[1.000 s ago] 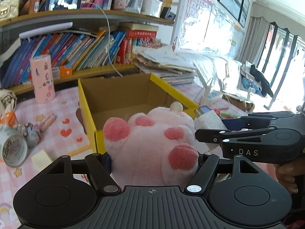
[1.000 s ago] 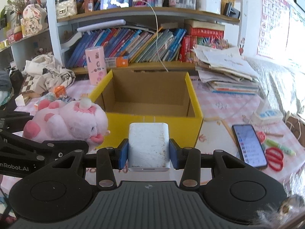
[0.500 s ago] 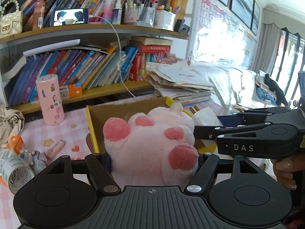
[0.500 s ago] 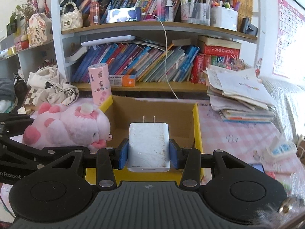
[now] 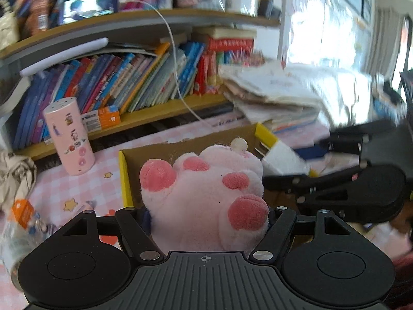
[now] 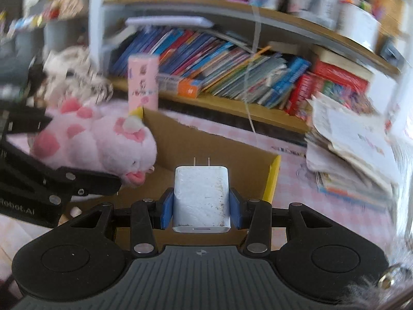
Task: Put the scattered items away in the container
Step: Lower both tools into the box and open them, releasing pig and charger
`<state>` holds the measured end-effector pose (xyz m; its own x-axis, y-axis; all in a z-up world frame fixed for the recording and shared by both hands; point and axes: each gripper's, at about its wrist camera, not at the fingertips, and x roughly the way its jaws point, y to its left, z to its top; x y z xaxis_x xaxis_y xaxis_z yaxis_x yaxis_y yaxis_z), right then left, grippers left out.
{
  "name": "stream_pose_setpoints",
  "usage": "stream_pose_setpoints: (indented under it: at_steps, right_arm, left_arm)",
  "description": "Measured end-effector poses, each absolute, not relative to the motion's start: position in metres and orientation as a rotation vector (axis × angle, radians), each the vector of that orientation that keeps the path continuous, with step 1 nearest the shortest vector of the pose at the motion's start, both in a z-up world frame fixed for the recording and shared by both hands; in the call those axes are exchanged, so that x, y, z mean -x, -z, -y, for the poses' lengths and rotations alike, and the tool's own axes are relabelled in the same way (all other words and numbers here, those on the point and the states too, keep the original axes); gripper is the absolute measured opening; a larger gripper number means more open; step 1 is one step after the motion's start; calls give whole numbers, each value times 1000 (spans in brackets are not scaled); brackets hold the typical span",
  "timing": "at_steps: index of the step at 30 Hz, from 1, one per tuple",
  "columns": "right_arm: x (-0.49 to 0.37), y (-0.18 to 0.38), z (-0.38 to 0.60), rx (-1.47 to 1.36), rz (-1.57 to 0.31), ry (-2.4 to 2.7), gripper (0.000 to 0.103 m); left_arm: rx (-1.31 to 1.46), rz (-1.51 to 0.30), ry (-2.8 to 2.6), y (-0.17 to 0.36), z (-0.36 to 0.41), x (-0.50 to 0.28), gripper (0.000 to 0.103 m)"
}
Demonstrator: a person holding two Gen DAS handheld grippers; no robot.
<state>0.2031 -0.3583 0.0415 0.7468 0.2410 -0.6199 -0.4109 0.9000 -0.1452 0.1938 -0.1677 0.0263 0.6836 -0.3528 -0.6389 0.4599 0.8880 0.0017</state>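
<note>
My left gripper (image 5: 206, 214) is shut on a pink plush pig (image 5: 204, 193) and holds it above the open cardboard box with yellow edges (image 5: 124, 178). My right gripper (image 6: 201, 206) is shut on a white plug charger (image 6: 201, 201), prongs forward, held over the box (image 6: 232, 165). In the right wrist view the pig (image 6: 103, 139) and left gripper are at the left, over the box's left wall. In the left wrist view the charger (image 5: 284, 160) and right gripper are at the right.
A pink cylinder (image 5: 69, 137) stands on the pink checked tablecloth left of the box. Bookshelves (image 5: 134, 82) run behind. A stack of papers and books (image 6: 356, 149) lies right of the box. Small items (image 5: 20, 219) lie at the left edge.
Both grippers have moved forward and up over the box, still holding the pig and the charger. The views now look more down into the box and are motion-blurred.
</note>
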Motion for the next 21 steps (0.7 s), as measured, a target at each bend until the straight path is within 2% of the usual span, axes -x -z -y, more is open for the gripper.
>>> stream_pose_setpoints:
  at_steps: [11, 21]
  right_arm:
    - [-264, -2, 332, 756, -706, -604, 41]
    - [-288, 16, 329, 859, -752, -736, 41]
  left_arm:
    - [-375, -839, 449, 9, 189, -241, 73]
    - [-419, -895, 437, 19, 199, -252, 74]
